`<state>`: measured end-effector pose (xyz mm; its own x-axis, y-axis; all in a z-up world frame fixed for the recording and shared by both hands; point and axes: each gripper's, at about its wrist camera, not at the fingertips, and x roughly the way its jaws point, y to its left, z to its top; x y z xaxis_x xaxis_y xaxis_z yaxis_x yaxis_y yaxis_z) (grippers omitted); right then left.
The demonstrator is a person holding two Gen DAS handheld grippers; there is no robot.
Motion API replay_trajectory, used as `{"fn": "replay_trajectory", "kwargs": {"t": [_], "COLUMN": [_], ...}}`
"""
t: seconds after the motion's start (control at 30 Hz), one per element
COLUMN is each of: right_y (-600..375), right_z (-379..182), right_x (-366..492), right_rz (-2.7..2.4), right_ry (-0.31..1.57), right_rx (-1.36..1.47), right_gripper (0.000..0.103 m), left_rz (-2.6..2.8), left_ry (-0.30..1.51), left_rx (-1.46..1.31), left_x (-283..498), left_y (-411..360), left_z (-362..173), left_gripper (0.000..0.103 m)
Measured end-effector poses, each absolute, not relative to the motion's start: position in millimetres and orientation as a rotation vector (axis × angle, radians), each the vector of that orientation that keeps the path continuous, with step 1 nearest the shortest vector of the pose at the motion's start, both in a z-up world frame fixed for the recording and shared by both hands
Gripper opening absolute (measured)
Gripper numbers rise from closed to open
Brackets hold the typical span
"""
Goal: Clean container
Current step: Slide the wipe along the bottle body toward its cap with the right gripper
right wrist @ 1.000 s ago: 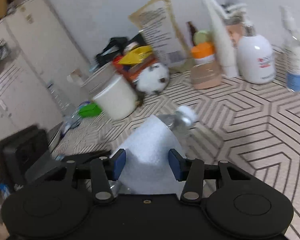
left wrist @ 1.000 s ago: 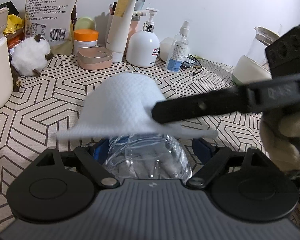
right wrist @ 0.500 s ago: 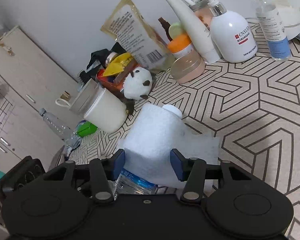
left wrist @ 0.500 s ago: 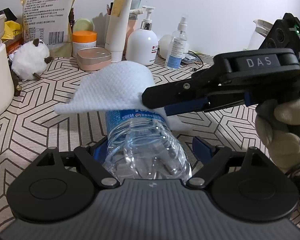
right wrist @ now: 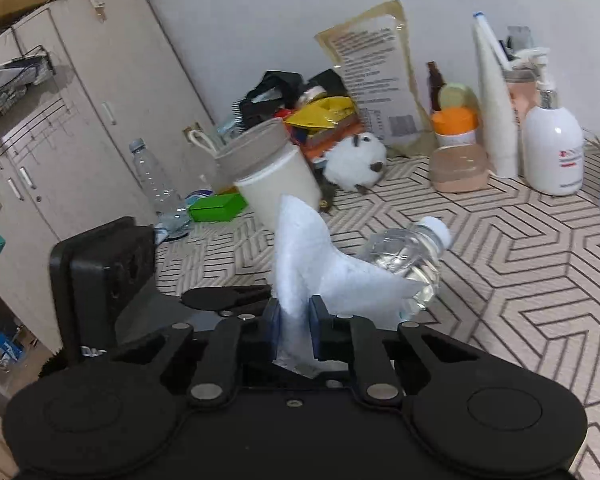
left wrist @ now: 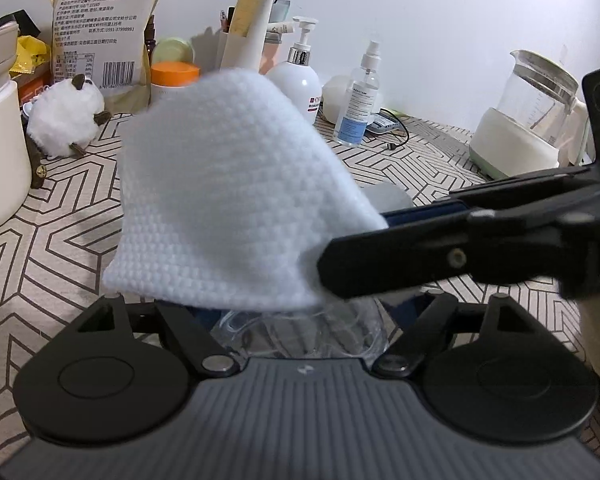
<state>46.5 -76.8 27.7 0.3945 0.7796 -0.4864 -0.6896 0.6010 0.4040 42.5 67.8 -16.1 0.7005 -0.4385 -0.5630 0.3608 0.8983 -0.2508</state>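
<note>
The table (right wrist: 520,264), covered in a cloth of brown zigzag lines, fills the lower and right parts of both views. In the right wrist view a pale cupboard (right wrist: 100,92) takes up the upper left of the frame, beside the table.

Next in size is the white cloth (left wrist: 224,196), a textured wipe that hangs across the centre of the left wrist view and hides most of what lies behind it. In the right wrist view it rises from the bottom centre and drapes over the bottle.

The right gripper (right wrist: 294,318) sits at the bottom centre of its own view. Its jaws are closing, and the blue pads already pinch a fold of the white cloth. In the left wrist view its black fingers reach in from the right edge to the cloth's lower right corner.

The left gripper (left wrist: 300,312) sits at the bottom centre of its view. Its jaws are closing too, with the base of the clear bottle (right wrist: 404,256) clamped between them. That bottle lies tilted above the table, its white cap toward the right of centre in the right wrist view.

Along the wall at the top stand a tall food bag (left wrist: 100,24), a white pump bottle (left wrist: 296,80), a glass kettle (left wrist: 528,120) and a small spray bottle (left wrist: 360,100).
</note>
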Motion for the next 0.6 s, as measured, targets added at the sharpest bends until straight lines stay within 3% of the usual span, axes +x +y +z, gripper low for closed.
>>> {"fn": "replay_trajectory", "kwargs": {"t": [0.17, 0.3, 0.43, 0.53, 0.6], "right_y": [-94.1, -113.4, -111.9, -102.6, -98.2], "right_z": [16.9, -0.5, -5.7, -18.3, -17.5], "right_x": [64.7, 87.0, 91.0, 95.5, 93.7], "right_rz": [0.864, 0.826, 0.711, 0.720, 0.719], "right_ry": [0.735, 0.786, 0.801, 0.846, 0.837], "right_rx": [0.226, 0.385, 0.282, 0.275, 0.244], "right_gripper": [0.018, 0.029, 0.028, 0.019, 0.018], "left_rz": [-0.447, -0.446, -0.443, -0.442, -0.441], "left_ry": [0.659, 0.659, 0.660, 0.660, 0.660], "left_rx": [-0.129, -0.127, -0.119, -0.117, -0.117], "left_x": [36.7, 31.8, 27.3, 24.3, 23.2], "left_y": [75.8, 82.2, 87.7, 92.3, 92.6], "left_z": [-16.9, -17.3, -17.8, -18.4, -18.4], "left_gripper": [0.081, 0.081, 0.081, 0.081, 0.081]}}
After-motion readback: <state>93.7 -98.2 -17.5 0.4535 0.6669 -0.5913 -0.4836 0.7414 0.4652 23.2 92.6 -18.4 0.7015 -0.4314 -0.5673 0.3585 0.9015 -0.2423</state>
